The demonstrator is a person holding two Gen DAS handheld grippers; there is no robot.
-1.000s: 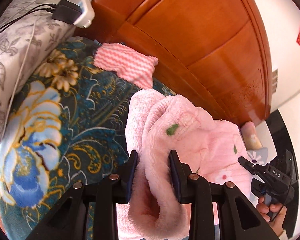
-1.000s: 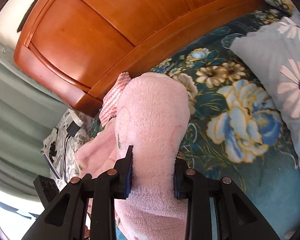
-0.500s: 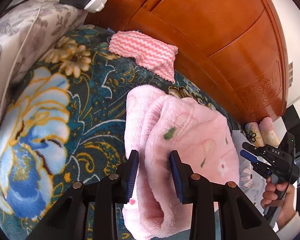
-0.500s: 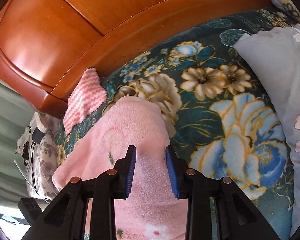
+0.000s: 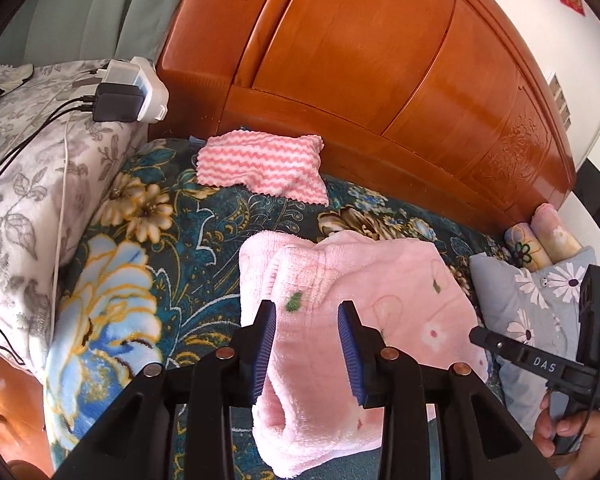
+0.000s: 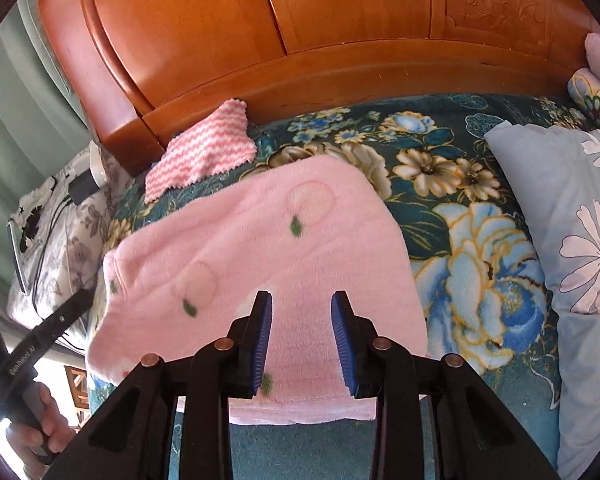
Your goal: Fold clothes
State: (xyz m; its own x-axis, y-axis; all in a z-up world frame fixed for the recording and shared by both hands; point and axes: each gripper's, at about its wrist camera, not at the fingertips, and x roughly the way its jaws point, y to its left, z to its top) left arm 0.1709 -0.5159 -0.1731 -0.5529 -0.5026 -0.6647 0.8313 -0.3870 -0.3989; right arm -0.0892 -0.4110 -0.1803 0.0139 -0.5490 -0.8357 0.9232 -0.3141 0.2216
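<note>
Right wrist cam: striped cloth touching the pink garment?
No. The striped cloth lies apart from the pink garment, with dark bedspread between them.

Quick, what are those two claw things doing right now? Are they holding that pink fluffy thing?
Left gripper: open, fingers either side of the pink fleece garment, not pinching it.
Right gripper: open, above the garment, holding nothing.

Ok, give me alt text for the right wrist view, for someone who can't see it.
The right tool, open, hovers over a folded pink fleece garment lying flat on a dark floral blanket. Behind it, a pink zigzag cloth sits by the wooden headboard; a grey daisy-print pillow is at right.
</note>
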